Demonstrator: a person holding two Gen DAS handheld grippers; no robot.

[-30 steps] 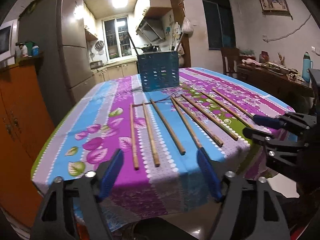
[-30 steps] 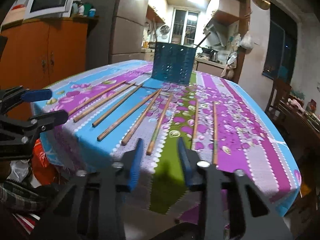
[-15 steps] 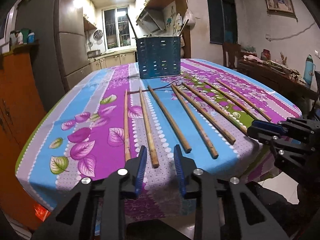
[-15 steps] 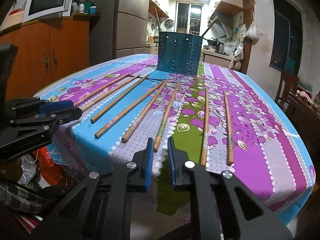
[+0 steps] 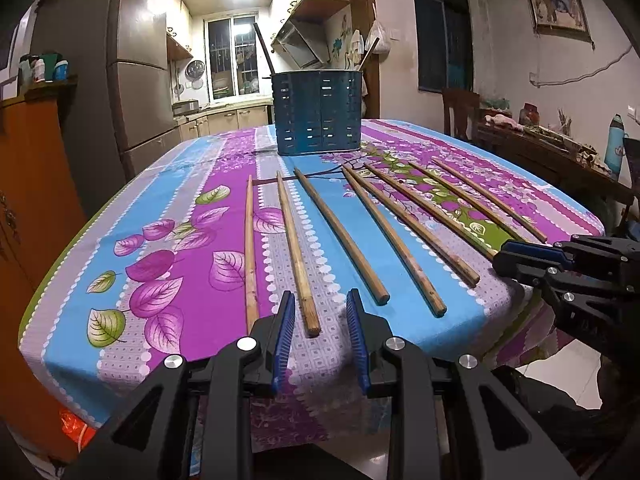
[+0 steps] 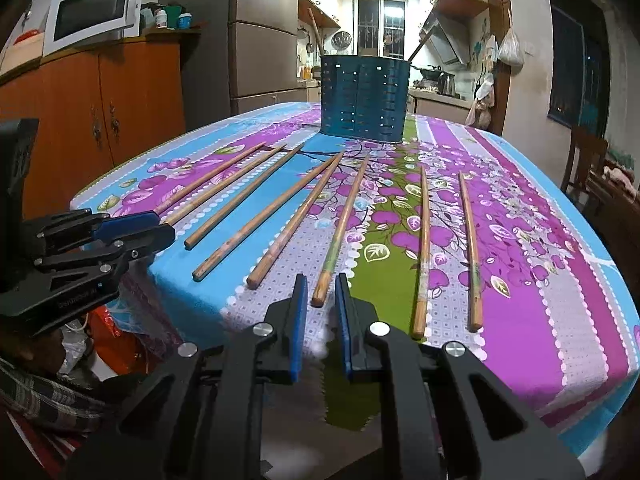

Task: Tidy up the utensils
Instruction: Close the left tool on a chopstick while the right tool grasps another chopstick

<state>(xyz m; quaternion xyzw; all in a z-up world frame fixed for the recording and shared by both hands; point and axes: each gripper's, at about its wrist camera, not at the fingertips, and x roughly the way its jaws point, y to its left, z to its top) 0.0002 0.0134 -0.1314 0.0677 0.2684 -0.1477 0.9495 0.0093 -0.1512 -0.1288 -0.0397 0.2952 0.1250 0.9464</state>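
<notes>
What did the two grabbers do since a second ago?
Both moved up to the near table edge and narrowed their jaws. The left gripper now frames the second chopstick, the right gripper another chopstick. Neither has clamped. Chopsticks and blue holder stayed put.

Your left wrist camera sits low, just off the near edge of the table (image 5: 168, 364), facing along its length toward the blue utensil holder (image 5: 318, 114) near the far edge. Your right wrist camera looks the same way from that near edge, further toward the right corner. Both views share the row of chopsticks (image 5: 298, 256) (image 6: 340, 226), the holder (image 6: 366, 100) and the kitchen beyond.
</notes>
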